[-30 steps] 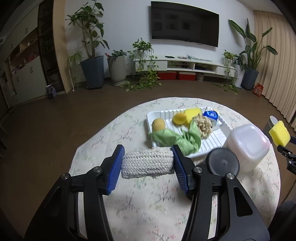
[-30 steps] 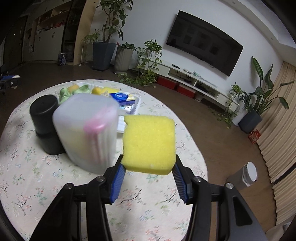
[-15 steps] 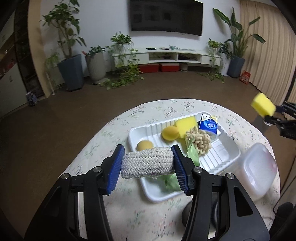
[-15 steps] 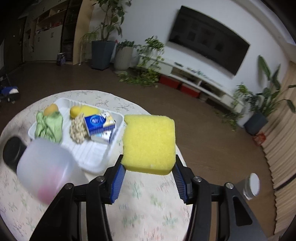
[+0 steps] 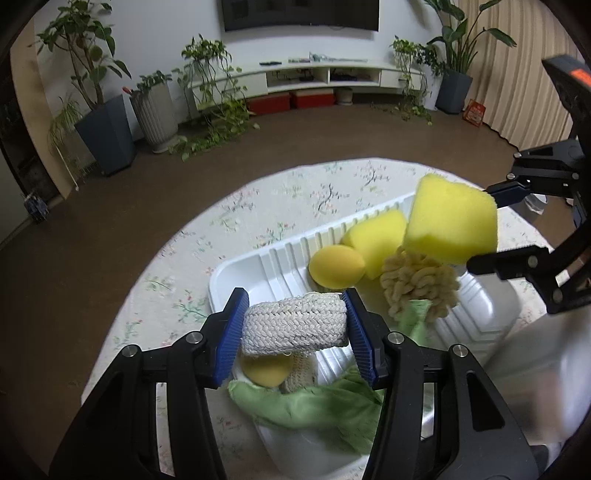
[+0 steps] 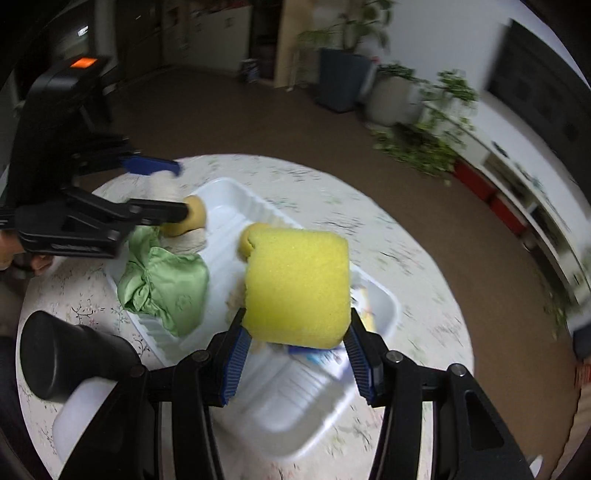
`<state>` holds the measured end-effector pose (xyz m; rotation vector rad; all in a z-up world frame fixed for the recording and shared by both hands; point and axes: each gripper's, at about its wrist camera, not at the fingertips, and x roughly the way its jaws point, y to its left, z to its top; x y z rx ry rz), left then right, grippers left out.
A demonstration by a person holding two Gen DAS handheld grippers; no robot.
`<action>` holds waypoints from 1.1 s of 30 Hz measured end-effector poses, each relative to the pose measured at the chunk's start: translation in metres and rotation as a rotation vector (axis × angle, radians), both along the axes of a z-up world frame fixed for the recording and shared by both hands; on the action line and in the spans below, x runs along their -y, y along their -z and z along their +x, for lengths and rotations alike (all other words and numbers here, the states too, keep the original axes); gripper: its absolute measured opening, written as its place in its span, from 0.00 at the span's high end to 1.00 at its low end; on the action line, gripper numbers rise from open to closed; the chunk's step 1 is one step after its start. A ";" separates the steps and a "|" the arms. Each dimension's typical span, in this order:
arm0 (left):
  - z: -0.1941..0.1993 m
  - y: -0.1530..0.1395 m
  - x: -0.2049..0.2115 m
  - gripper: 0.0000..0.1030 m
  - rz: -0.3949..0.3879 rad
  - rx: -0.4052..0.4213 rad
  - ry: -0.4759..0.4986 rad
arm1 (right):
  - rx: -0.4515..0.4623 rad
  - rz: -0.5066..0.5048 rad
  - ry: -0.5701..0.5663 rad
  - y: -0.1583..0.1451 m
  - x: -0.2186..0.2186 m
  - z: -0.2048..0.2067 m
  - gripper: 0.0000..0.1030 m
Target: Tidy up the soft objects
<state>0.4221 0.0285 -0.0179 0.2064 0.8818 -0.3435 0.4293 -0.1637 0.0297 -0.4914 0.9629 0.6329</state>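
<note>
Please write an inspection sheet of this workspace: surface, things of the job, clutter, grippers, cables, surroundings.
Surface: round table with floral cloth.
Job's things: white ribbed plastic tray holds a yellow sponge block, a round yellow sponge, a beige knotted tuft, a crumpled green cloth.
Clutter: black cylinder; translucent plastic container.
Grippers: left gripper grips a white woven pad; right gripper grips a square yellow sponge; both above the tray.
Cables: nothing seen.
Surroundings: potted plants, wall television, curtain.

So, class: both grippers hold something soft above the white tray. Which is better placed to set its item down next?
Probably the left gripper: its woven pad hangs low over the tray. The right gripper's sponge looks higher.
</note>
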 end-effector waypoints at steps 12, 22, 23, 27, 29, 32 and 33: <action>0.011 0.021 0.008 0.51 0.013 -0.017 0.023 | -0.085 -0.078 -0.102 0.037 -0.037 0.011 0.48; 0.007 0.011 0.004 0.16 -0.009 0.016 0.008 | -0.068 -0.094 -0.103 0.036 -0.033 0.007 0.25; 0.006 0.007 0.001 0.11 -0.016 0.025 0.000 | -0.064 -0.088 -0.099 0.034 -0.031 0.007 0.25; 0.000 -0.010 -0.010 0.09 -0.059 0.058 -0.030 | -0.032 -0.049 -0.057 0.019 -0.014 0.007 0.20; -0.008 -0.020 -0.015 0.04 -0.071 0.083 -0.044 | -0.014 -0.015 -0.027 0.008 -0.002 0.005 0.18; -0.026 -0.034 -0.020 0.00 -0.073 0.123 -0.060 | 0.011 0.042 0.026 -0.007 0.020 -0.004 0.12; -0.034 -0.038 -0.022 0.00 -0.073 0.143 -0.068 | 0.021 0.059 0.046 -0.012 0.028 -0.009 0.10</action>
